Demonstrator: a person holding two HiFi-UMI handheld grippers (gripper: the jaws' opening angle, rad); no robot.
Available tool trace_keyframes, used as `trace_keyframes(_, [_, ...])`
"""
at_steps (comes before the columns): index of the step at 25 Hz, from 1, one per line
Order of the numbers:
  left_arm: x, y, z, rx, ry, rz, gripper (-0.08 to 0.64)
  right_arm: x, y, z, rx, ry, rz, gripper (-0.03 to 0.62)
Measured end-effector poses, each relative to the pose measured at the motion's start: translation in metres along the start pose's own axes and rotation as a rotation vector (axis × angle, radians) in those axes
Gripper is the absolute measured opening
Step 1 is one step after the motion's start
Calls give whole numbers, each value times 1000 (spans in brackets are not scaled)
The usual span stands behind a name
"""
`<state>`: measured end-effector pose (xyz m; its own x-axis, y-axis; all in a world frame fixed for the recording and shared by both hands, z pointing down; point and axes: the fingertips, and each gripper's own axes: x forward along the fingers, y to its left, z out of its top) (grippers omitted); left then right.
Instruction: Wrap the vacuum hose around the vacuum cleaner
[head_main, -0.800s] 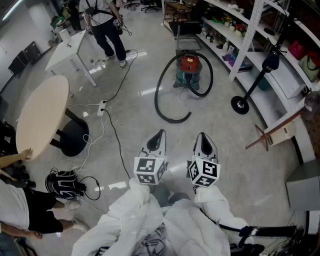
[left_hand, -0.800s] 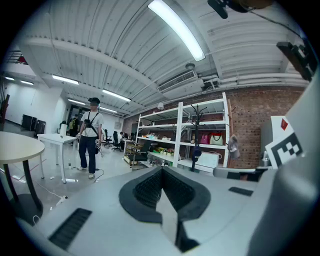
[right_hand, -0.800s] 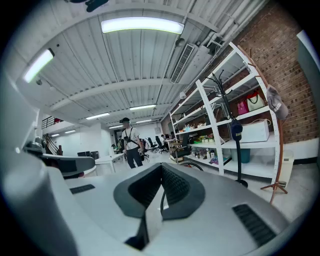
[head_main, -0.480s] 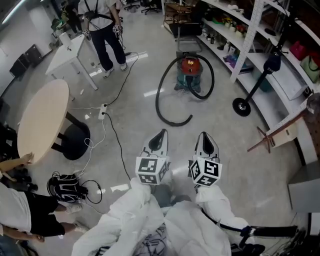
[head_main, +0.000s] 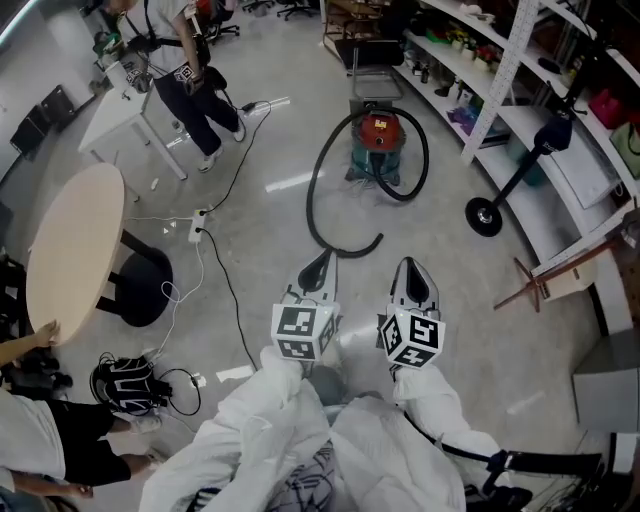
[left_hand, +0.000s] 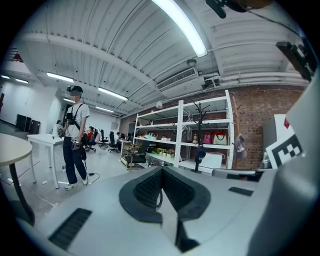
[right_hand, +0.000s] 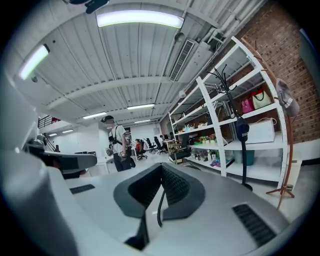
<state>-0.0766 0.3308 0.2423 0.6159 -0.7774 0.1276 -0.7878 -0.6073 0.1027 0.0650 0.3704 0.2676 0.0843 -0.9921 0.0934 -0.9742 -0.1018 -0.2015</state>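
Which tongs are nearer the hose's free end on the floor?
Right, by a little. The hose end lies ahead of the right tongs and slightly to their left; the left tongs sit further off, to its left.

from my left gripper (head_main: 317, 265) and right gripper (head_main: 410, 272) at lower centre, bare floor (head_main: 440, 240) runs open up the frame to the vacuum cleaner (head_main: 378, 140). its black hose (head_main: 310, 200) lies in a loose loop across that path, just above my left gripper. right of centre, a black floor stand (head_main: 486, 214) and a tilted wooden frame (head_main: 540, 280) crowd the shelving (head_main: 480, 60). at left, a power strip (head_main: 197, 226) with cables, a round table (head_main: 70, 250) and a person (head_main: 185, 75) block the way.
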Motion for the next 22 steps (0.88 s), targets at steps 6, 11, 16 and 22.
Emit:
trace_keyframes(6, [65,49,16,3,-2,-8,-2,81,9,8,-2,-2,-5,14])
trace_keyframes(11, [114,91,22,-13,0,9,-2,143,13,11,-10,8,-5,14])
trace_keyframes(16, [146,126,17,-31,23,40,-2,190,16,5,-25,41,6,14])
trace_keyframes(22, [185,156,2,-60,60,107,-2,248,11,-11,-23,92,46,14])
